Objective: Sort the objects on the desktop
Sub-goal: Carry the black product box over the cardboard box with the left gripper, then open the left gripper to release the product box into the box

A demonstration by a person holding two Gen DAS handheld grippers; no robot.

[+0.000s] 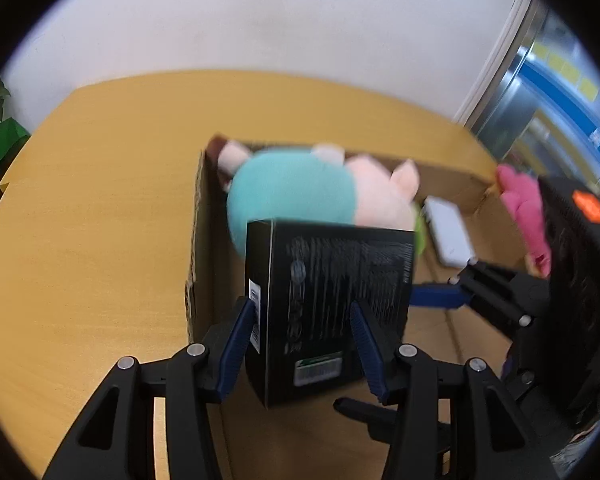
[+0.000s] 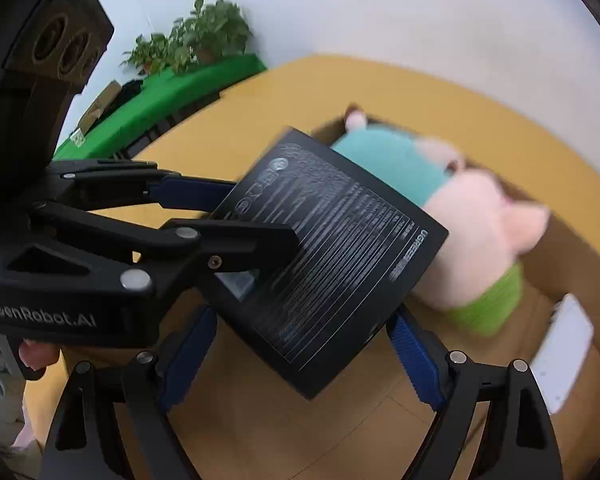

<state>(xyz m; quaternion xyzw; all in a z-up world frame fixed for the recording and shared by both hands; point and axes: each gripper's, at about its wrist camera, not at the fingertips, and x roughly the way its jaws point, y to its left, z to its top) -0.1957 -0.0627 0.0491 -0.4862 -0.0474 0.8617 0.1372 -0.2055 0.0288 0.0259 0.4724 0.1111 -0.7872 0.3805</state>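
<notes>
Gripping a black box (image 1: 328, 308), the left gripper (image 1: 304, 344) has its blue pads pressed against the box's two narrow sides and holds it upright over an open cardboard box (image 1: 198, 240). Seen by the right wrist camera, the same black box (image 2: 332, 256) hangs tilted, white print facing the lens, with the left gripper (image 2: 236, 216) reaching in from the left edge. The right gripper (image 2: 300, 356) sits beneath and beside the black box with jaws spread wide; neither blue pad touches it. From the left wrist view, the right gripper (image 1: 452, 288) enters from the right, one blue finger just beside the box's right edge.

Inside the cardboard box, directly behind the black box, lies a plush pig (image 1: 312, 192) in teal and green clothing, filling the far left part. A white flat device (image 1: 448, 232) lies on the carton floor to the plush's right. The carton rests on a yellow-wood table (image 1: 100, 208). Potted plants (image 2: 192, 40) stand on a green-covered surface (image 2: 160, 100) by the wall.
</notes>
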